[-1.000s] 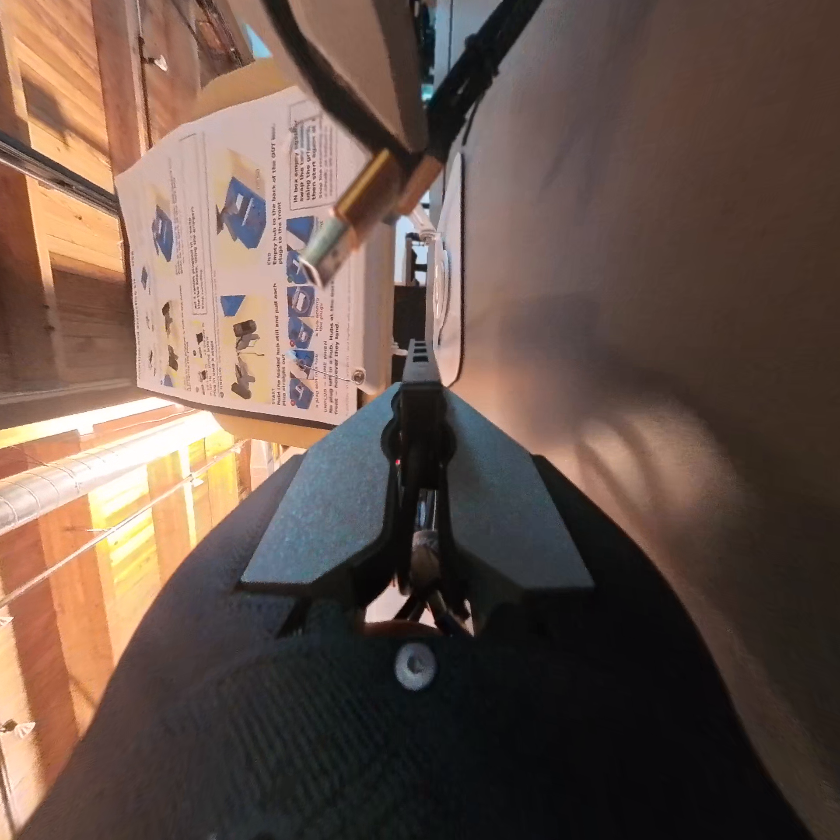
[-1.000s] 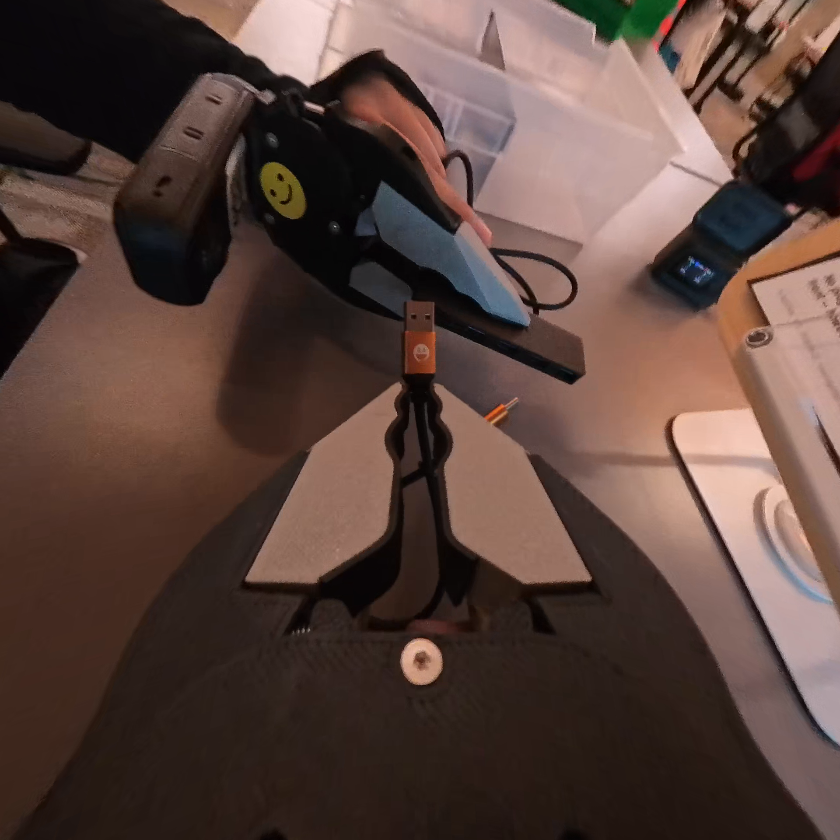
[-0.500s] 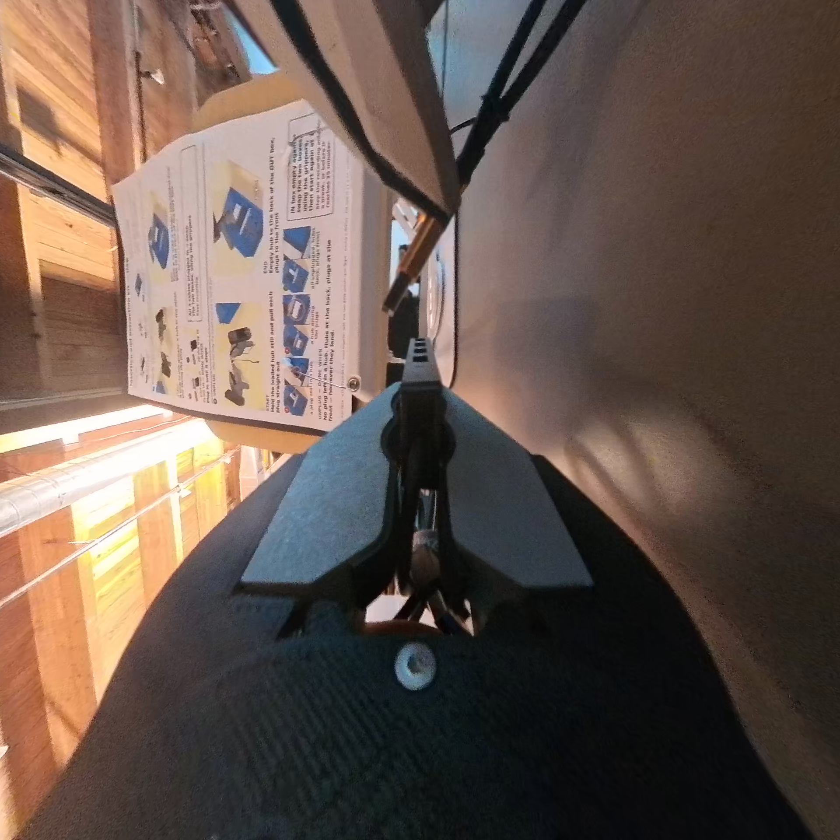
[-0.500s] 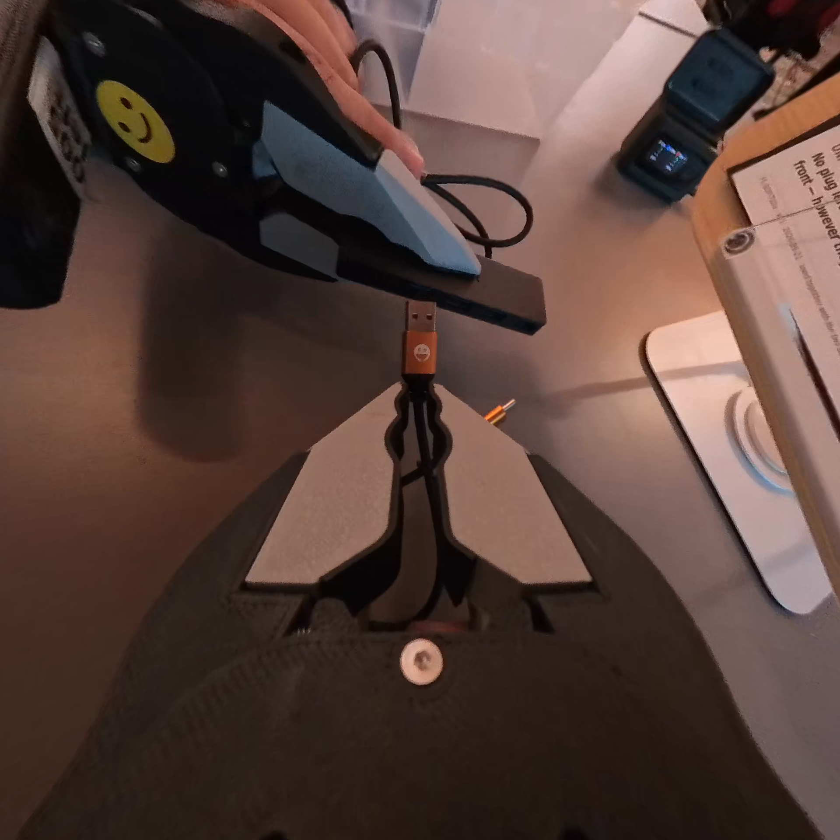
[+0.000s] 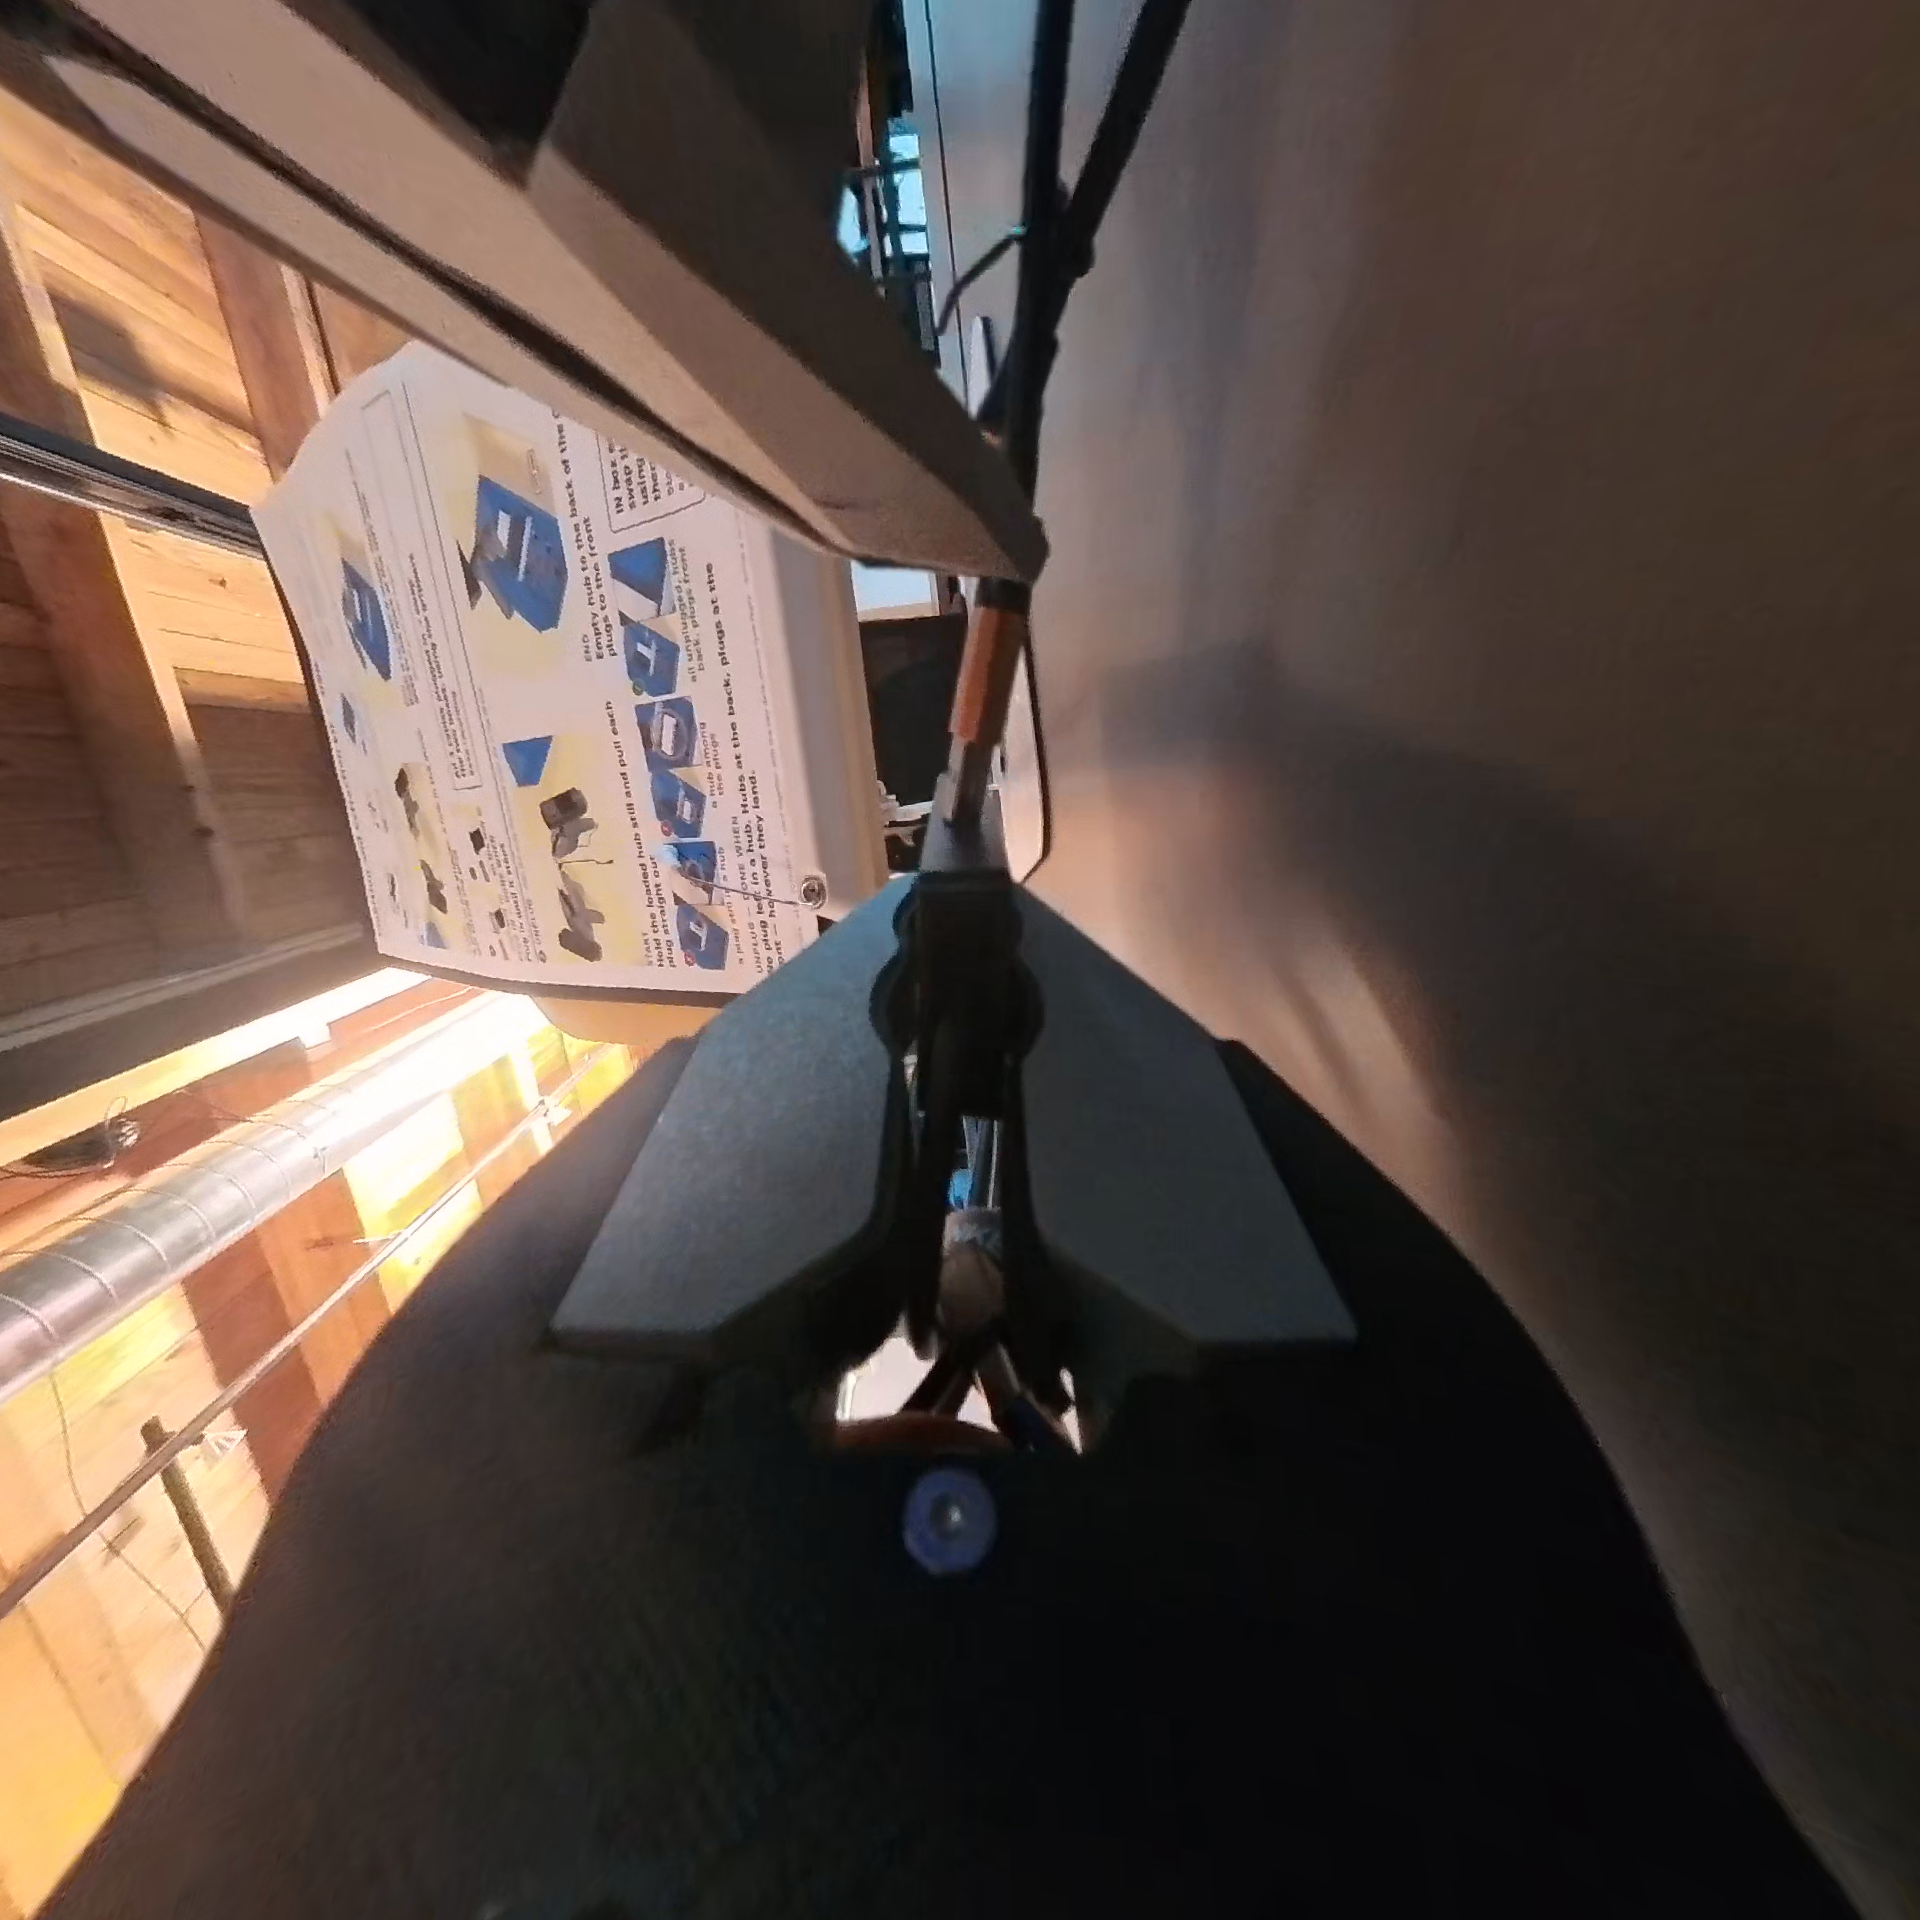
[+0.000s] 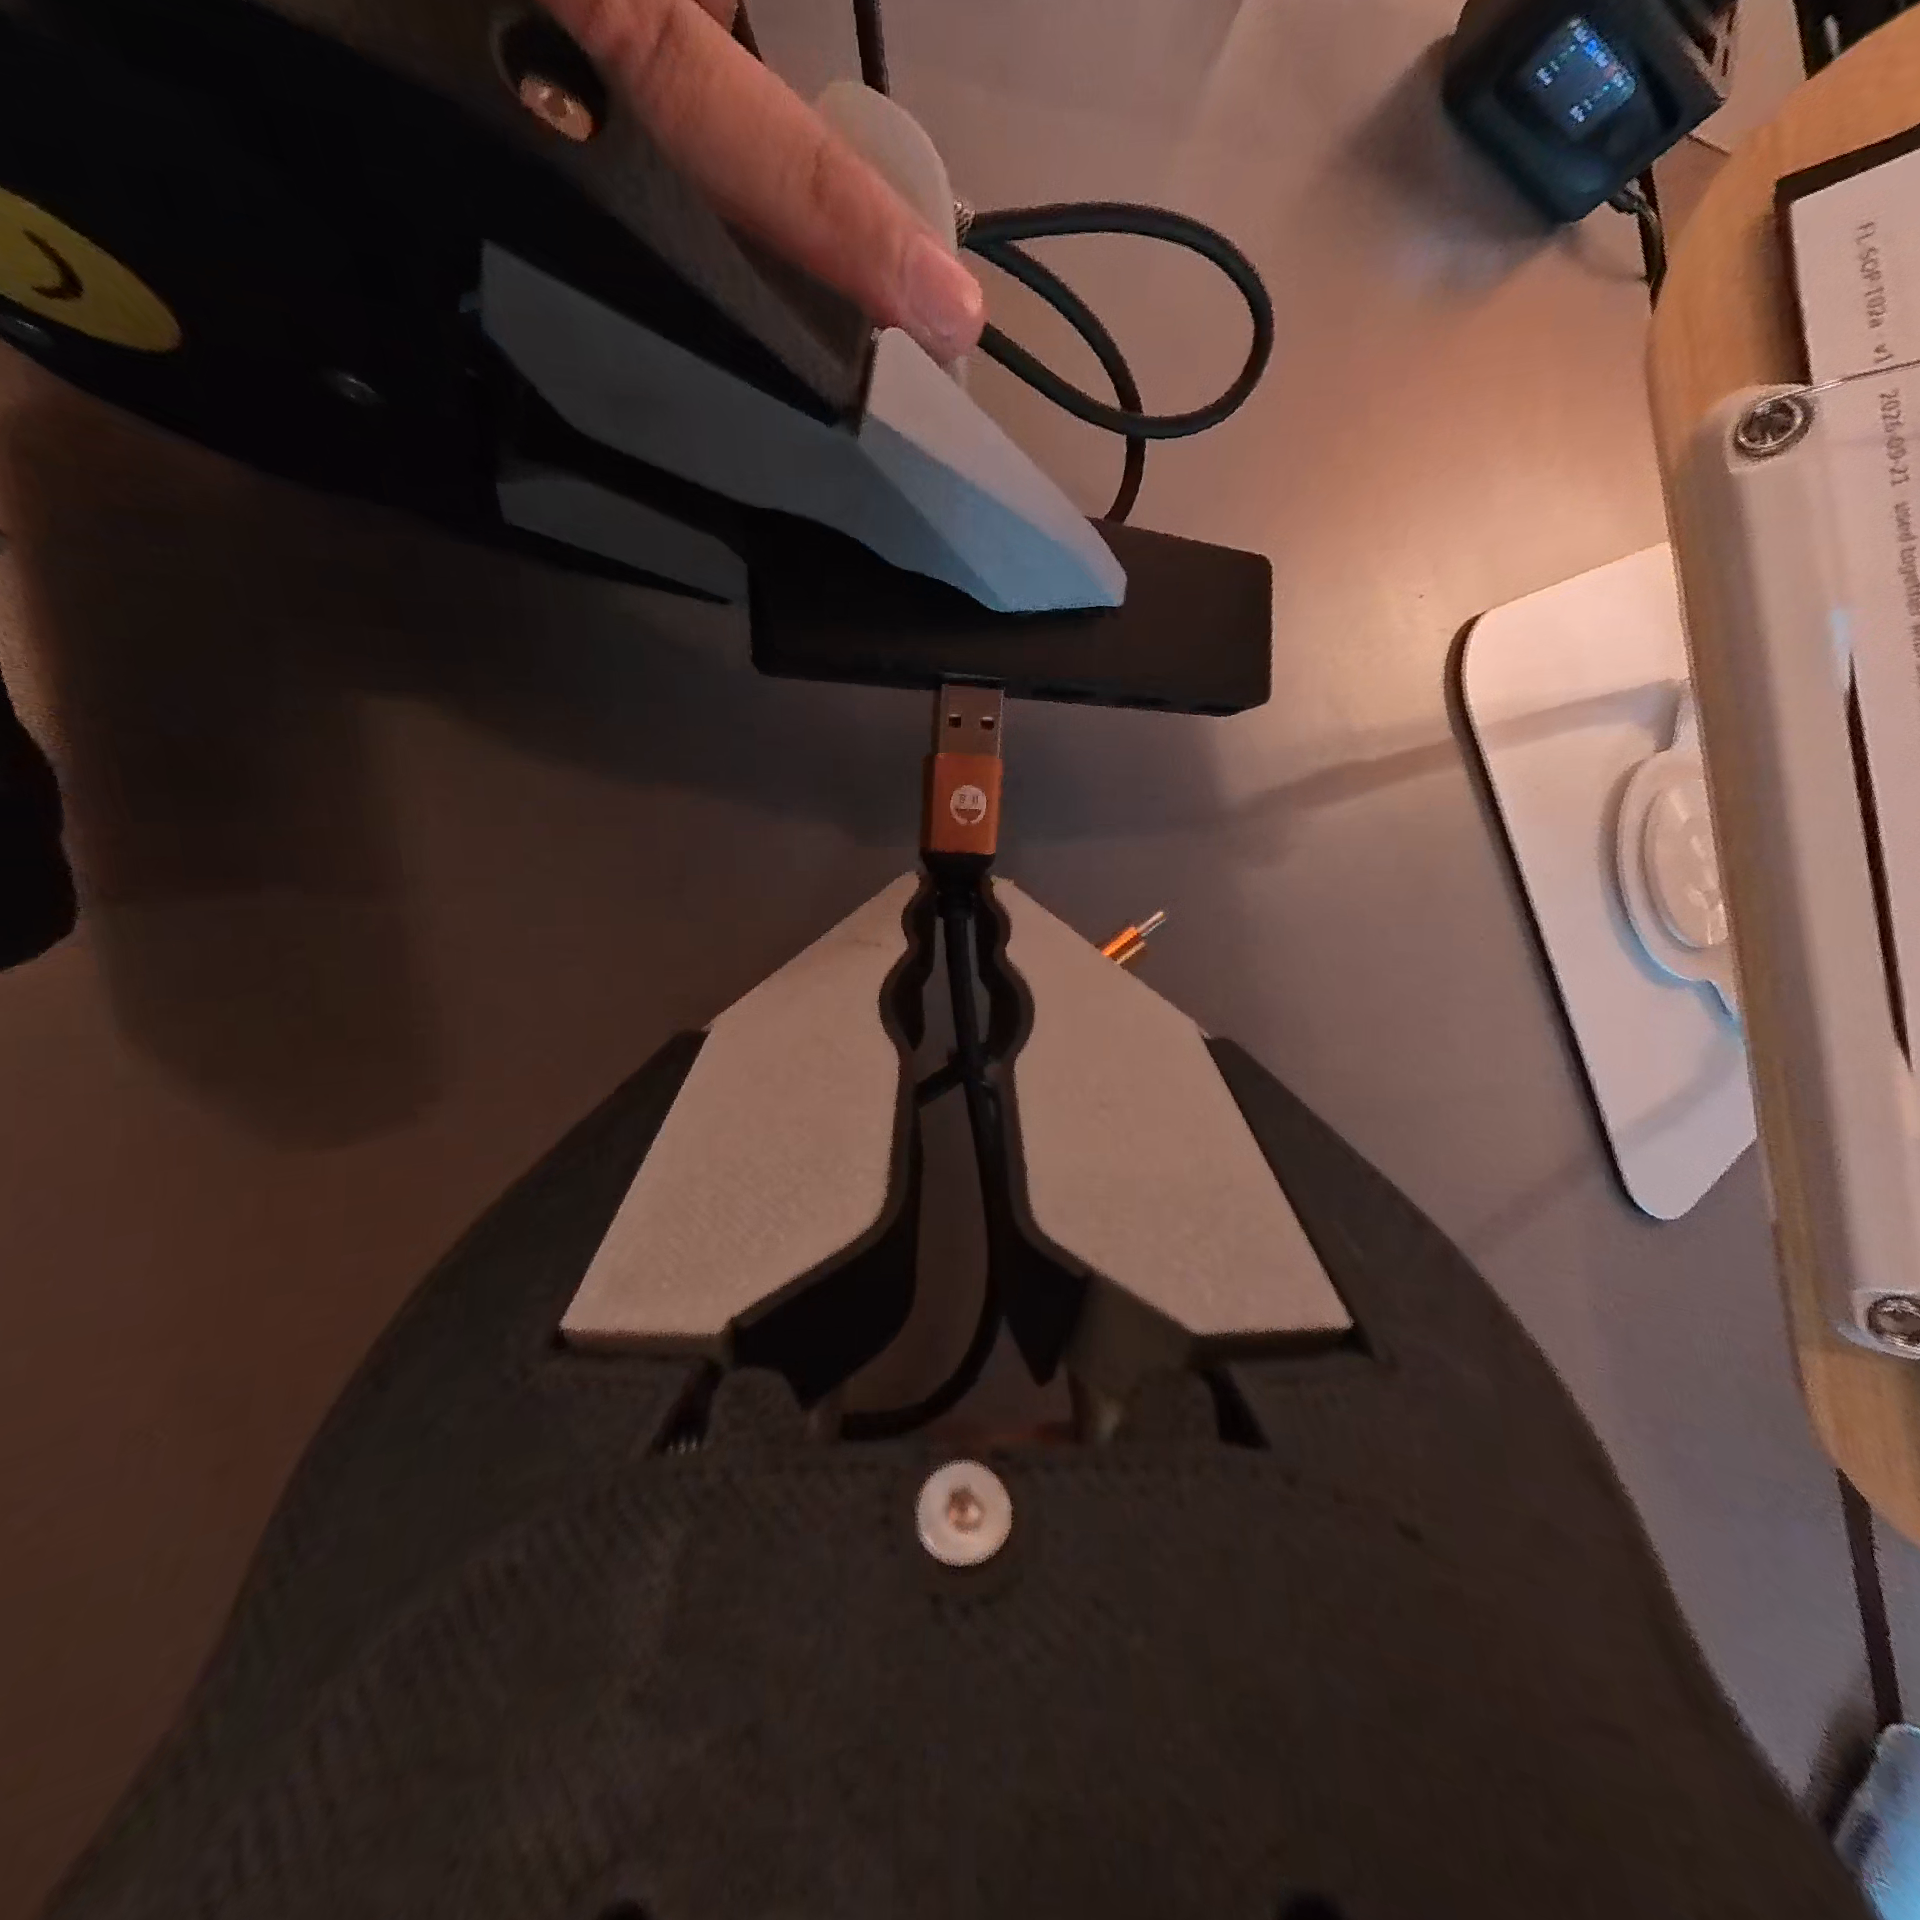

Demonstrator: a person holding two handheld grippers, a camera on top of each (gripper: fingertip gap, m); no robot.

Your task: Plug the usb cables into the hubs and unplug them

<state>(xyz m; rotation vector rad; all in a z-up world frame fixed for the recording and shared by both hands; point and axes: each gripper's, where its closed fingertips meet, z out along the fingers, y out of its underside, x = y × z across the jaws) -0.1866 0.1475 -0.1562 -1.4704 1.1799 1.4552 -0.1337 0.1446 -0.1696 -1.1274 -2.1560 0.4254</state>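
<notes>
Grey-padded, the right gripper [image 6: 961, 883] sits at the centre of the right wrist view, its two fingers pressed together on a black cable [image 6: 971, 1039] just behind an orange USB plug [image 6: 966, 790]. The plug's metal tip points up the frame and meets the lower edge of a flat black hub [image 6: 1174, 634]; how far it has entered a port cannot be told. From the upper left of that frame the left gripper [image 6: 1081, 613] reaches in, its pale blue-grey fingers [image 6: 935, 509] clamped flat over the hub, with a person's hand [image 6: 790, 177] on top of it. Behind the hub, its own cable loops on the grey table [image 6: 364, 883]. In the left wrist view the left gripper [image 5: 961, 883] is pinched on the hub's thin edge [image 5: 961, 857], the orange plug [image 5: 982, 691] just above it. An illustrated instruction sheet [image 5: 540, 748] stands at centre left.
</notes>
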